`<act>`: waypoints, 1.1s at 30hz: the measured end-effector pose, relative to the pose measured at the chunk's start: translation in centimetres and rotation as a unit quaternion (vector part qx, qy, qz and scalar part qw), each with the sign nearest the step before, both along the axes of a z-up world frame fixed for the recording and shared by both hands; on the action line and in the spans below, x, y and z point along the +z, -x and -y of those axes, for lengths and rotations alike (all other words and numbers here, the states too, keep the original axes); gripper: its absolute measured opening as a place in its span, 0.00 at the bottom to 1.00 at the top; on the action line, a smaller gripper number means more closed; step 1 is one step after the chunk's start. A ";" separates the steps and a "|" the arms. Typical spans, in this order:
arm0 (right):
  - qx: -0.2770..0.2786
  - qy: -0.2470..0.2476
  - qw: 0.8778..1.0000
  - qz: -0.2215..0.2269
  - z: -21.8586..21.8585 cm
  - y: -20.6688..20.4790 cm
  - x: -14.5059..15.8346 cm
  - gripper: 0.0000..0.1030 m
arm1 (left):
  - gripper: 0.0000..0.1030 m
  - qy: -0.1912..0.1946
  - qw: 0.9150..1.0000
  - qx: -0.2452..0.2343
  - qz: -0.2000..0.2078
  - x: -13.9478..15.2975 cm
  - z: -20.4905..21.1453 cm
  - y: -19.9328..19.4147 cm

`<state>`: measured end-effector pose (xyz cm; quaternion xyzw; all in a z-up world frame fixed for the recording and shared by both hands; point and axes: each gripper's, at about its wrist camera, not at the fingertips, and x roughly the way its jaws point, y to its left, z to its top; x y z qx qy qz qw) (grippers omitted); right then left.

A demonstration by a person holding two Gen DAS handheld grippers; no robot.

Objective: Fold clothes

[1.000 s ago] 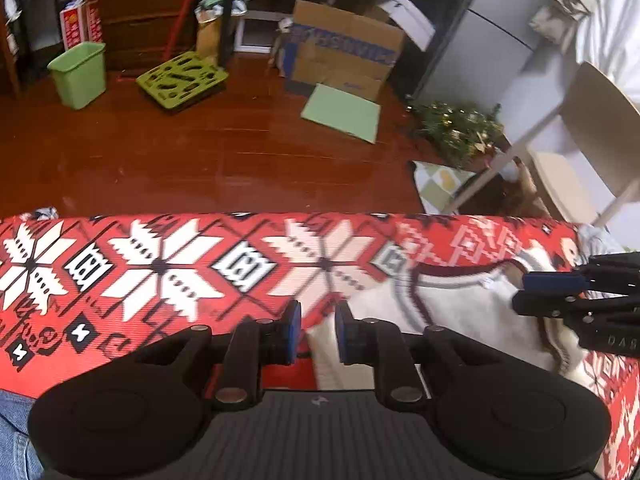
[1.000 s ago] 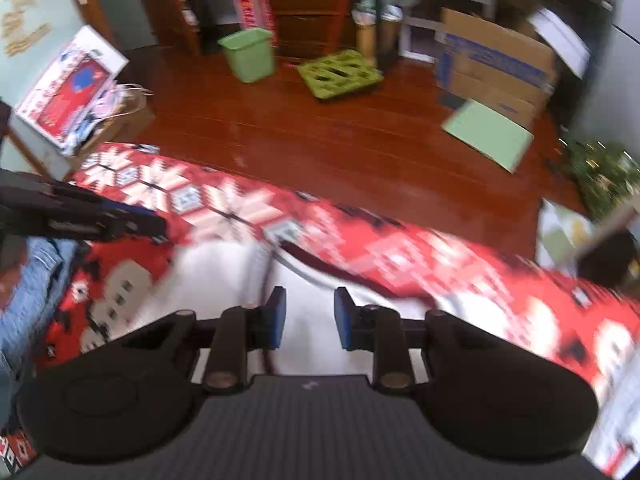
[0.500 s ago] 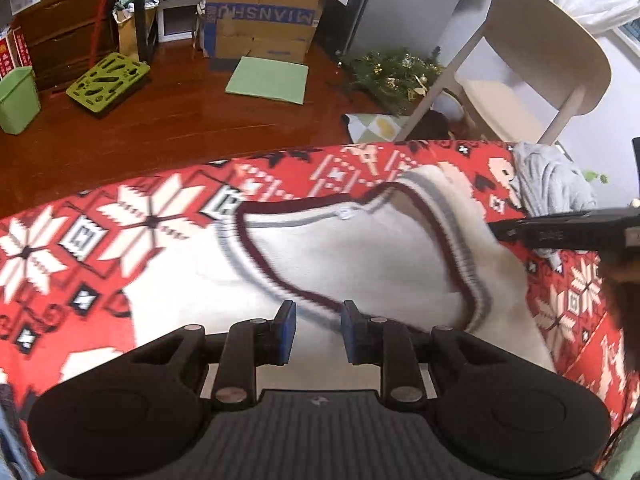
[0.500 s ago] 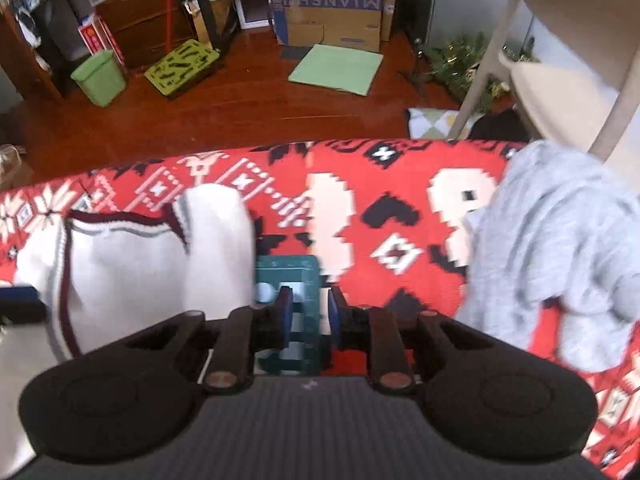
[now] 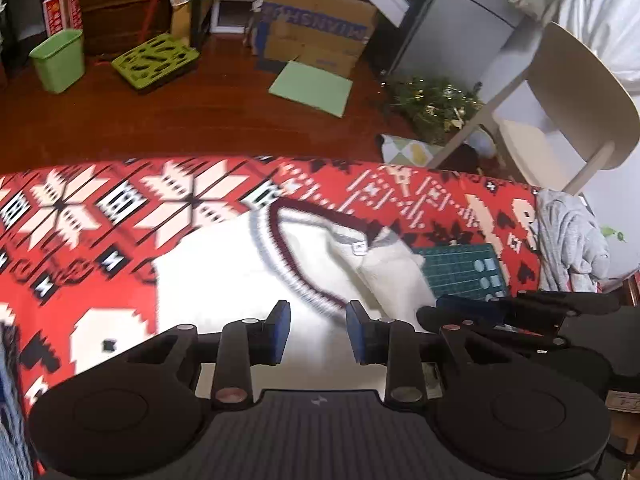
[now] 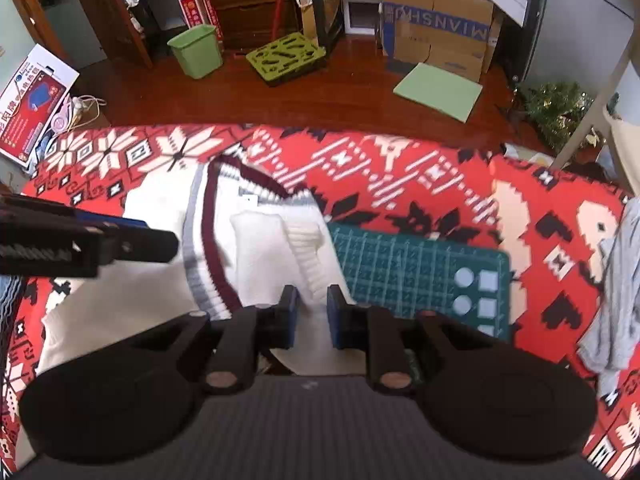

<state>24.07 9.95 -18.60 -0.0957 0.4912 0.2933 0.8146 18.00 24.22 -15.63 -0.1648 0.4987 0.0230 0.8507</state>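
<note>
sweater, cream knit with a maroon-and-grey v-neck trim, spread on the red patterned blanket, right edge lapping onto the green cutting mat. now sleeve doubled inward over the chest, ribbed cuff beside it; half a second ago in the left view lying open and flat with the neckline wide, so one side fold already laid in since then. grey garment bunched at the blanket's right end, well apart, not yet handled.

left gripper over the body of the sweater just below the trim, jaws opening, moderate gap, white knit seen through the gap beneath but no cloth pinched between the pads. reads as a release after placing the fold. right gripper low over the lower right part of the sweater near the mat edge, jaws narrow but apart, ribbed fabric showing in the gap; cannot tell for sure whether the pads press on it, looks like hovering above rather than gripping. also shifted back over the sweater from the mat and the grey garment, where it pointed half a second ago.

likely meaning: first sleeve fold done, opposite side on the left still flat and unfolded, then a bottom-to-top fold to finish. some blur in the left view, so trim edge position only approximate.
</note>
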 end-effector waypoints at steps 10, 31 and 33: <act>0.007 -0.027 1.000 0.006 0.0 -2.2 1.2 0.34 | 0.32 -0.010 1.000 0.006 0.000 0.0 -1.3 2.2; 0.064 -0.020 0.998 -0.015 -1.5 -2.4 0.6 0.33 | 0.34 0.009 0.999 0.040 -0.009 -0.3 -3.4 4.5; 0.093 -0.002 0.996 -0.005 -2.4 -1.4 0.6 0.33 | 0.34 0.010 0.999 0.039 -0.011 -0.5 -3.4 4.6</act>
